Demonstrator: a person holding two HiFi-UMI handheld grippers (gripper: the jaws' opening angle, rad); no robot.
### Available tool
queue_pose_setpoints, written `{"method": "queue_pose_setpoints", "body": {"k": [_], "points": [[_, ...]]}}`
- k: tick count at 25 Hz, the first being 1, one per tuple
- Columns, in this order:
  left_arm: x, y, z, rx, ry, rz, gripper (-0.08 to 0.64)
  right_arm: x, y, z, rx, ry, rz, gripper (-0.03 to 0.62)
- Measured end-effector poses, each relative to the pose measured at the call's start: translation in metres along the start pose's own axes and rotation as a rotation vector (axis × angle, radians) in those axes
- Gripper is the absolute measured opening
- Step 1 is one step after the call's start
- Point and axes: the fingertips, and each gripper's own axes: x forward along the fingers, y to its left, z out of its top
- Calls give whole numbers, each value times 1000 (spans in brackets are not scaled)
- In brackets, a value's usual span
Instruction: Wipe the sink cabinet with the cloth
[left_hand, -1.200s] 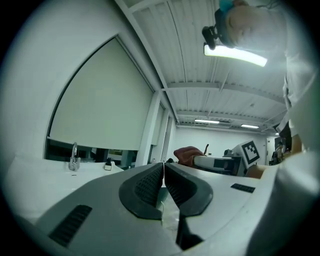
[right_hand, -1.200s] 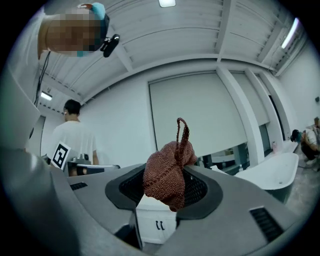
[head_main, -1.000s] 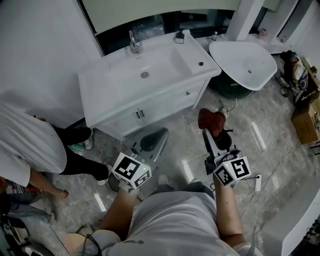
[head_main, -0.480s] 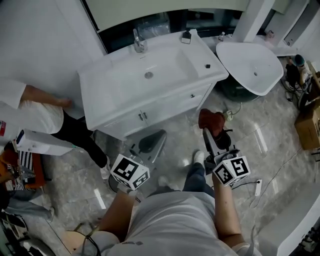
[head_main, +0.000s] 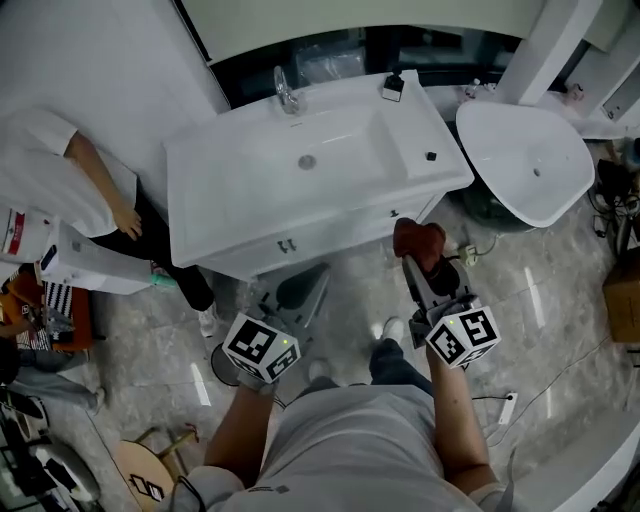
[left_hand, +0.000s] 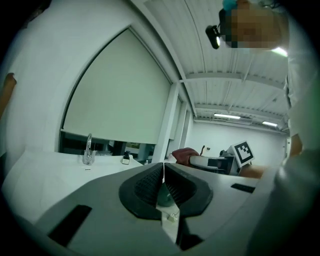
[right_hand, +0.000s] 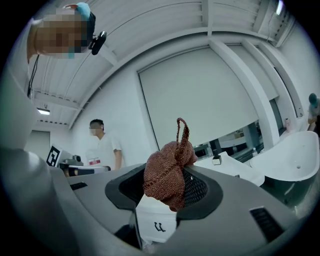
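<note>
Our right gripper (right_hand: 165, 190) has its jaws closed on the cloth (right_hand: 167, 165), a rust-brown knitted bundle. They stand only as far apart as the bunched fabric forces them. The cloth bulges up above the pads and a small loop of it sticks up on top. In the head view this gripper is in front of the sink cabinet (head_main: 330, 228), toward its right end. The cloth is close to the cabinet's front face, but we cannot tell whether it touches.

Our left gripper (left_hand: 163, 170) has its jaws brought fully together, the ribbed pads meeting along a thin line with nothing gripped between them. It is held low in front of the cabinet's doors and apart from them.

On top of the cabinet, the faucet (head_main: 287, 92) stands at the back edge behind the basin. A person in white (head_main: 60, 180) stands at the cabinet's left side, and a white freestanding basin (head_main: 530, 160) stands just beyond its right end.
</note>
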Motion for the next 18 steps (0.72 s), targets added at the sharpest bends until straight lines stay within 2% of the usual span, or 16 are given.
{"method": "queue_pose_setpoints", "body": {"k": [11, 14, 18], "points": [[83, -3, 2, -25, 28, 184, 21, 44, -94, 3, 62, 92, 121, 176], [101, -8, -4, -25, 50, 213, 21, 53, -116, -9, 80, 128, 146, 176], [120, -19, -16, 19, 112, 227, 21, 57, -138, -34, 116, 172, 150, 176]]}}
